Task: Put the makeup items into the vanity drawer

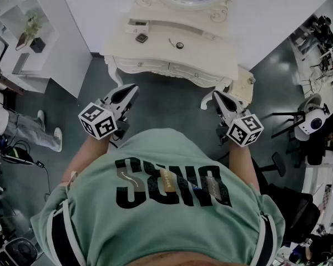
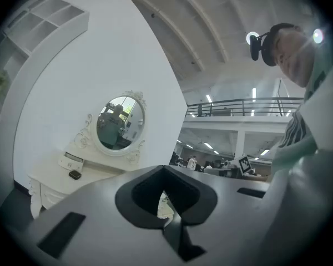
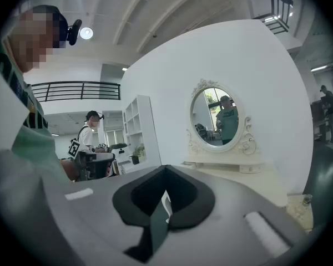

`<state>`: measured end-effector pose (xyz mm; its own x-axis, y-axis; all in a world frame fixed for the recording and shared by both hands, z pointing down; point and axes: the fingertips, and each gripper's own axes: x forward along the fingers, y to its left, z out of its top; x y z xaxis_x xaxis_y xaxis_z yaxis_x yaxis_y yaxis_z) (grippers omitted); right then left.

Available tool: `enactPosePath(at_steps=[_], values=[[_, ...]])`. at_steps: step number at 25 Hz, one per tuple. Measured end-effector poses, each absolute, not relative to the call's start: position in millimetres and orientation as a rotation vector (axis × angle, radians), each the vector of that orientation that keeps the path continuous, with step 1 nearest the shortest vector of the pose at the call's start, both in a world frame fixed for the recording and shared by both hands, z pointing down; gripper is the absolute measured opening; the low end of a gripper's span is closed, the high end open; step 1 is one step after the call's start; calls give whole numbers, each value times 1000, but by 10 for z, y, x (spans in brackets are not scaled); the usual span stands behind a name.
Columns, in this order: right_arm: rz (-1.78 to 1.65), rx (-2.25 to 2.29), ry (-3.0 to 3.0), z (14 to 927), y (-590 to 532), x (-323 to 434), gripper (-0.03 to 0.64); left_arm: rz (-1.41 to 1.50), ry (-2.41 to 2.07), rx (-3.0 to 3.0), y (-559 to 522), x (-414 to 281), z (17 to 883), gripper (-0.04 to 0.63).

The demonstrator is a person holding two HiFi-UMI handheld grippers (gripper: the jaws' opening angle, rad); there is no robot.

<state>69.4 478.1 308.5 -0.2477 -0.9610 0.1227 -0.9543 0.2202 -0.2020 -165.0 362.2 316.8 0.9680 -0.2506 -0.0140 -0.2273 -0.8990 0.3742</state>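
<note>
Left claw and right claw are both closed on nothing, in front of the tabletop, where a dark compact and a small round item lie; nothing looks stowed yet

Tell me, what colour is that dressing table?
Cream-white; the vanity shows best in the head view.

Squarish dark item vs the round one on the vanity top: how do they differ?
Shape: the squarish item has straight sides, while the round item looks like a small disc or ring.
Place: in the head view the squarish item lies toward the left of the vanity top; the round item sits nearer the middle.
Size: the squarish item looks slightly larger than the round item.
Shared: both are small, dark and lie on the top, apart.
</note>
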Motion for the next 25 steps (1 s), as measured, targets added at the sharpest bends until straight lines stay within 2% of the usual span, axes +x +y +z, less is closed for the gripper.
enactPosePath(at_steps=[14,25], values=[[-364,-1864,2493,3027,4897,930,8,-84,-365,2764,3799,-1295,3037,3],[-358,-1846,2461,3076,5282,1477,8,-44,-344,2772,4168,-689,3053,3]])
